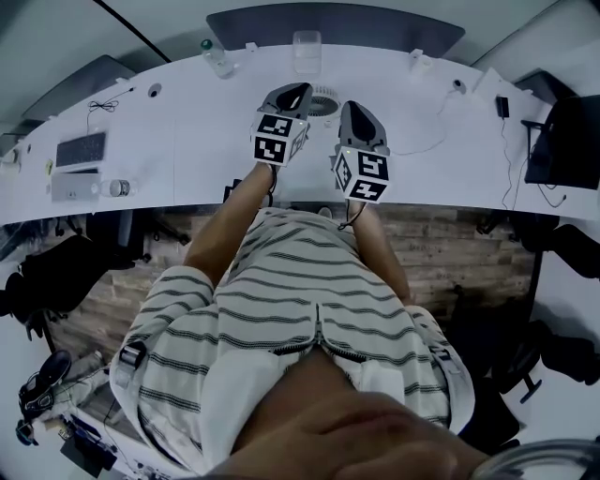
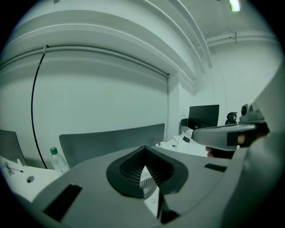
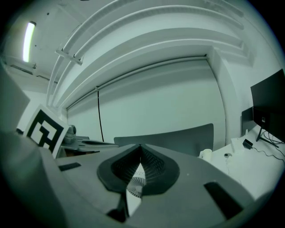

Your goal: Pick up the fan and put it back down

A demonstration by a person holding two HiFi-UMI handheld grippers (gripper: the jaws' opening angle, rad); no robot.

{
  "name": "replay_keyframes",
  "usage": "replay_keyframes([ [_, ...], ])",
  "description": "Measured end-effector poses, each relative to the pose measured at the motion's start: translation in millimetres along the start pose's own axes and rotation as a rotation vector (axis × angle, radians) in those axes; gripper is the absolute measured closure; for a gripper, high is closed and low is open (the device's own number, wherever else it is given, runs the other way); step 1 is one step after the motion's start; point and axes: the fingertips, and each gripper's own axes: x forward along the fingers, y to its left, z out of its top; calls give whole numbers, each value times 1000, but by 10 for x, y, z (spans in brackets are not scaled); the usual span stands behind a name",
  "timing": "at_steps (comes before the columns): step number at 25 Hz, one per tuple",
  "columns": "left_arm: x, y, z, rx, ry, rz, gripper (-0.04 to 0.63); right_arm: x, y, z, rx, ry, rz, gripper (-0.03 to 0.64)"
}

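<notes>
Two grippers are held side by side over the white desk [image 1: 187, 122], and both pairs of jaws are pressed together. The left gripper [image 2: 144, 149] has its tips touching, with only a narrow slit below them. A sliver of the fan [image 2: 149, 187], white with radial ribs, shows in that slit. The right gripper [image 3: 140, 147] looks the same: tips closed, and the ribbed grille and its hub showing in the slit.

In the head view the fan sits between the two pairs of tips, just beside each, with the gripper bodies covering its edges. Whether any pad touches it, or whether it rests on the desk, I cannot tell.

Each gripper crowds the other's side. The right one and the fingers holding it fill the space to the right of the left jaws. The left one's marker cube [image 3: 44, 131] stands just left of the right jaws.

Ahead of the jaws, past the fan, a clear cup [image 1: 307, 49] stands at the desk's far edge. A green-capped water bottle [image 1: 214, 56] stands to its left, and a grey curved panel [image 1: 333, 23] rises behind both. Well to the left of the left jaws lie a keyboard [image 1: 81, 148] and a silver box [image 1: 73, 186]. To the right of the right jaws a thin cable [image 1: 427, 145] trails across the desk, and a black monitor [image 1: 567, 141] stands well apart.
</notes>
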Motion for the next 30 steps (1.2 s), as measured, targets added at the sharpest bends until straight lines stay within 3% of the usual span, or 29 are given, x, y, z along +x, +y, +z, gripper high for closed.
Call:
replay_keyframes([
  [8,-342,-109,131,47,-53,104,588,-15,20,64,-37,-17,-1,606],
  [19,-656,-211,191,22,-115,143,588,-73,212,41,-62,-11,38,606],
  [30,-918,-211,70,-12,-125,181,588,-185,416,-89,-76,8,52,606],
])
